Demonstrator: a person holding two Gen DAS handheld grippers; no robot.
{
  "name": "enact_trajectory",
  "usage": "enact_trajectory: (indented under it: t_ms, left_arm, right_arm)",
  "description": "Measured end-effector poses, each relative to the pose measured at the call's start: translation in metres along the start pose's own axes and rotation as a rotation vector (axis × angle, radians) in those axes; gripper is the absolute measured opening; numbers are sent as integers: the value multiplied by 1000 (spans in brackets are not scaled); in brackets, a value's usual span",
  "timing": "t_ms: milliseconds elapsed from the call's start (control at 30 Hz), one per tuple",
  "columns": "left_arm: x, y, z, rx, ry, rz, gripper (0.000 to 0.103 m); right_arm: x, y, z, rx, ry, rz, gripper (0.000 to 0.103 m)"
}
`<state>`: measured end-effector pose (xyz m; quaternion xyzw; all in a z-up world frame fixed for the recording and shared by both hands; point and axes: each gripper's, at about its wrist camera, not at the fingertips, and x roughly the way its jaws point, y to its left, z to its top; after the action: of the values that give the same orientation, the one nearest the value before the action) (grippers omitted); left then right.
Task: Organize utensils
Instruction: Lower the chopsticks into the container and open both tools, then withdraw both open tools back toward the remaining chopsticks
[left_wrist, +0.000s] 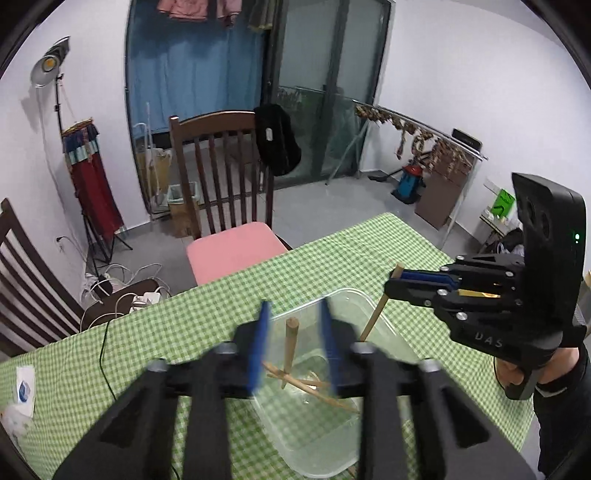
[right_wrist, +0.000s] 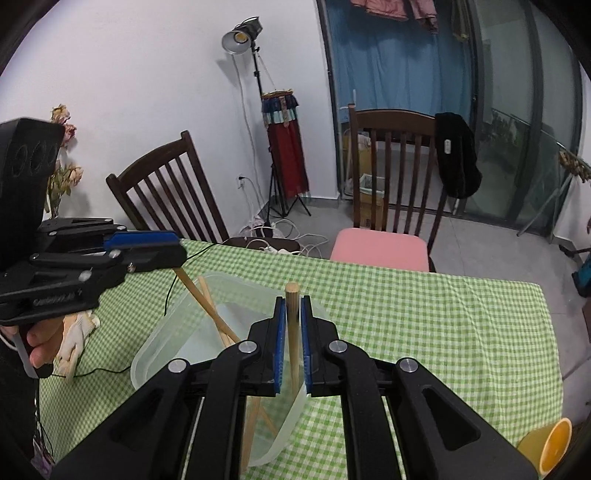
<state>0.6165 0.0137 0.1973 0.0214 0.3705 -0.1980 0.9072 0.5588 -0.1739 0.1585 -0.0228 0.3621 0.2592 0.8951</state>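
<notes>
A clear plastic box (left_wrist: 354, 300) stands on the green checked tablecloth (left_wrist: 147, 332), with several wooden chopsticks (left_wrist: 314, 391) lying in its bottom. My left gripper (left_wrist: 294, 308) is open above the box. One chopstick (left_wrist: 290, 347) stands between its blue pads with a gap on each side. My right gripper (right_wrist: 293, 301) hangs over the box's (right_wrist: 221, 280) near edge. Another chopstick (right_wrist: 292, 325) stands upright between its pads, and thin gaps show beside it. In the left wrist view the right gripper (left_wrist: 393, 282) is seen from the side, that chopstick's (left_wrist: 375, 319) lower end inside the box.
A dark wooden chair with a pink cushion (left_wrist: 236, 251) stands at the table's far side, a second chair (right_wrist: 166, 192) at its left end. A yellow cup (right_wrist: 550, 446) sits near the table's right corner. A white packet (left_wrist: 24, 387) lies at the left edge. Cables cover the floor.
</notes>
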Motion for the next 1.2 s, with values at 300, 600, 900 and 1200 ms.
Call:
enact_trajectory:
  t_ms: [300,600,900,1200]
  left_arm:
    - [-68,-10,-9,-23,-30,-16,58]
    - [-154,-39,-54,32,-6,-2,79]
    - [-228,-70,-170,-101,-173,102,94]
    - [-262,-112,-264,-108,-317,172,95]
  right_arm:
    - [-57,19,3,-31,-50,-57,60]
    - [-125,48,-29,-100,-61,-120,70]
    - [-178,64,-107,-134,-104,-185,82]
    - [-218,95,-174,-142,-209,-213,85]
